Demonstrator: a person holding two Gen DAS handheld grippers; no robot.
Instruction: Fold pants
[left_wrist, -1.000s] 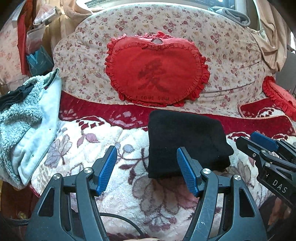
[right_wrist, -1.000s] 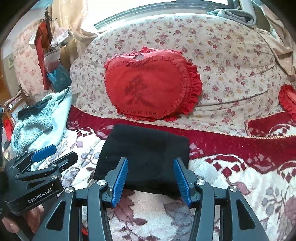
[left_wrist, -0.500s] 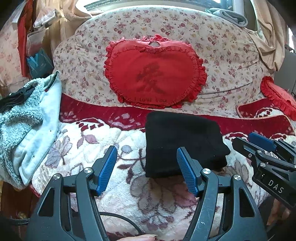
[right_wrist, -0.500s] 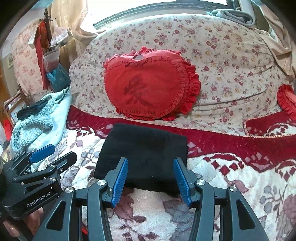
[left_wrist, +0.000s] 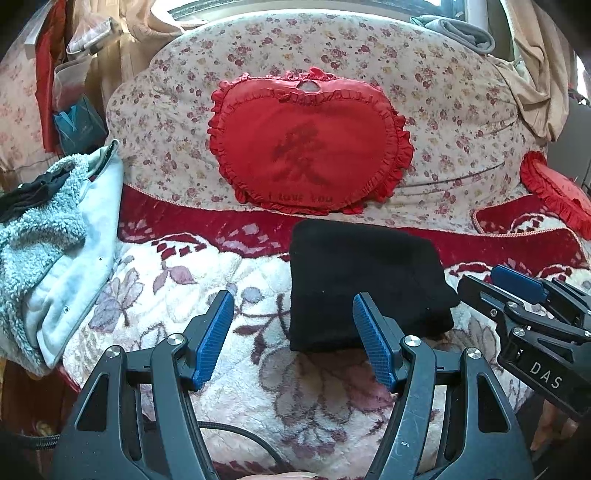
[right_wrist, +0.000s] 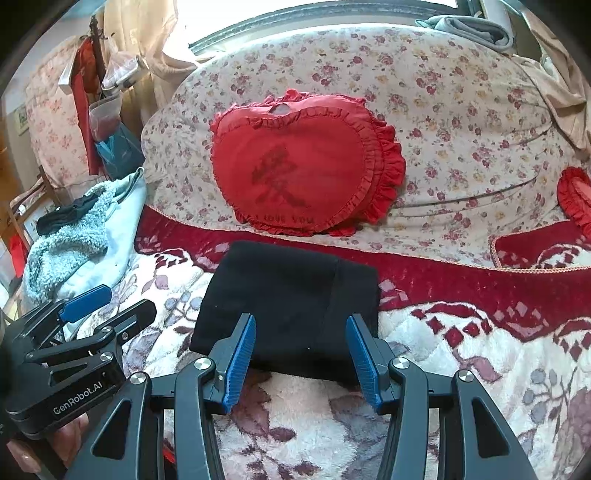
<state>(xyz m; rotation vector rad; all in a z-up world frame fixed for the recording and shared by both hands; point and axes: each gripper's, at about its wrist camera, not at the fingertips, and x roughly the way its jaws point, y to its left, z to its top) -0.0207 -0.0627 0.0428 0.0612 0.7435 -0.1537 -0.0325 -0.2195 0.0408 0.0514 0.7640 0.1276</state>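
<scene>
Black pants lie folded into a compact rectangle on a floral fleece blanket. My left gripper hovers open above the blanket, just in front of the pants' left near corner, holding nothing. My right gripper is open too, above the pants' near edge, with nothing between its blue pads. Each gripper shows in the other's view: the right gripper at the right edge, the left gripper at the lower left.
A red heart-shaped cushion leans on a flowered quilt roll behind the pants. A second red cushion sits far right. A pale blue fleece garment is heaped at the left bed edge. A cable runs below my left gripper.
None of the objects moved; the views shifted only very slightly, and both grippers stay open above the near side of the folded pants.
</scene>
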